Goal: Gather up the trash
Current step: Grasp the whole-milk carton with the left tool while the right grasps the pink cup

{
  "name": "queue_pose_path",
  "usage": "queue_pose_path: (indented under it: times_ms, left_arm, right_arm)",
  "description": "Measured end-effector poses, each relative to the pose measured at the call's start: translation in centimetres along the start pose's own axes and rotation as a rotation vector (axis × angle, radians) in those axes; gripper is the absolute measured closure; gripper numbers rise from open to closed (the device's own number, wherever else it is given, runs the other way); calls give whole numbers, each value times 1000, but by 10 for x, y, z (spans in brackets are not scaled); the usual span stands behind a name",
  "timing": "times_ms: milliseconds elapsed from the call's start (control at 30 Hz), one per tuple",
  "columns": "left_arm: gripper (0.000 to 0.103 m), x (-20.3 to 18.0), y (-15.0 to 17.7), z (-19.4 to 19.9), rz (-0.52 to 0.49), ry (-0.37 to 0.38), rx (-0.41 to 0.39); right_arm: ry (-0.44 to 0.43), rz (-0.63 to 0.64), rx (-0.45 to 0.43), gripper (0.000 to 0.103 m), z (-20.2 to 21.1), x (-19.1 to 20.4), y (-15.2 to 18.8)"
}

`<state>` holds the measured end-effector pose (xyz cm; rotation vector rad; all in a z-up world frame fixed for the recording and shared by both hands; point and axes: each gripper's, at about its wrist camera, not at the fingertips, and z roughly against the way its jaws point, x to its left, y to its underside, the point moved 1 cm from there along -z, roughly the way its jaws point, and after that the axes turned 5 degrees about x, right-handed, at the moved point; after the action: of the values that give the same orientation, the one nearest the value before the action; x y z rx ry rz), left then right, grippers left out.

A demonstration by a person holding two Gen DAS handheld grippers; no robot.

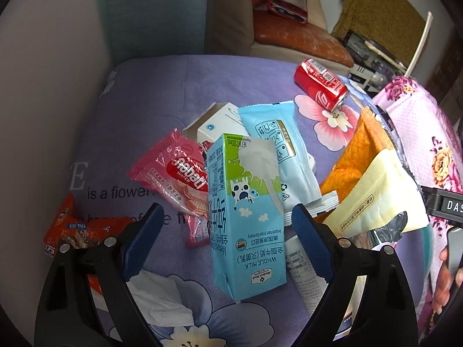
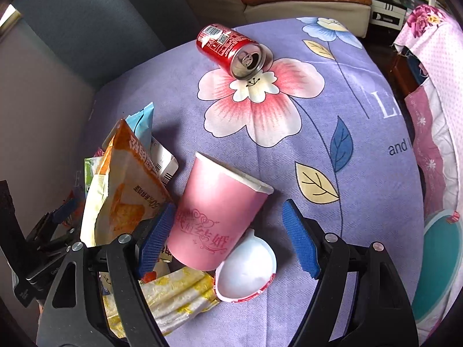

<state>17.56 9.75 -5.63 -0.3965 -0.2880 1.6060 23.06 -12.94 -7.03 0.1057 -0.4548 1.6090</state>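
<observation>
The left gripper (image 1: 225, 225) gapes around the milk carton (image 1: 246, 217), unclamped; squeeze its flat sides squarely. The right gripper (image 2: 228, 228) spreads wide around the pink cup (image 2: 214, 217), well short of the red can (image 2: 231, 49); pinch gently.

Black hand-held gripper (image 1: 227, 225) frames, blue ribbed pads (image 1: 144, 240), silver screws (image 1: 109, 241).

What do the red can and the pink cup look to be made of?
Red can: probably thin aluminium, glossy printed wall, bare silver top with a pull-tab opening. Pink cup: likely paper with a matte finish, judging by its rolled white rim.
</observation>
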Motion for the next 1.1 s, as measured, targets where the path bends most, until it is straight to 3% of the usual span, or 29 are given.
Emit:
queue_pose_path:
  times_ms: [200, 267, 367, 533, 633, 867, 1100]
  left_arm:
    - [13, -3, 2, -19, -8, -15, 42]
    - [25, -5, 3, -28, -8, -15, 62]
    - [31, -5, 6, -25, -8, -25, 42]
    - [39, -1, 7, -4, 21, 19, 1]
    - [52, -3, 9, 12, 17, 38, -15]
    - [52, -7, 18, 25, 28, 79, -1]
    - [52, -13, 26, 58, 28, 103, -53]
  right_arm:
    - [-28, 2, 17, 30, -13, 5, -1]
    - [-43, -6, 25, 37, -18, 4, 1]
    - [-44, 5, -1, 42, -15, 5, 1]
    - [-51, 7, -50, 43, 5, 5, 5]
    - [-37, 24, -83, 43, 19, 7, 9]
    - [-14, 35, -125, 43, 42, -1, 25]
    - [-5, 1, -172, 43, 68, -27, 44]
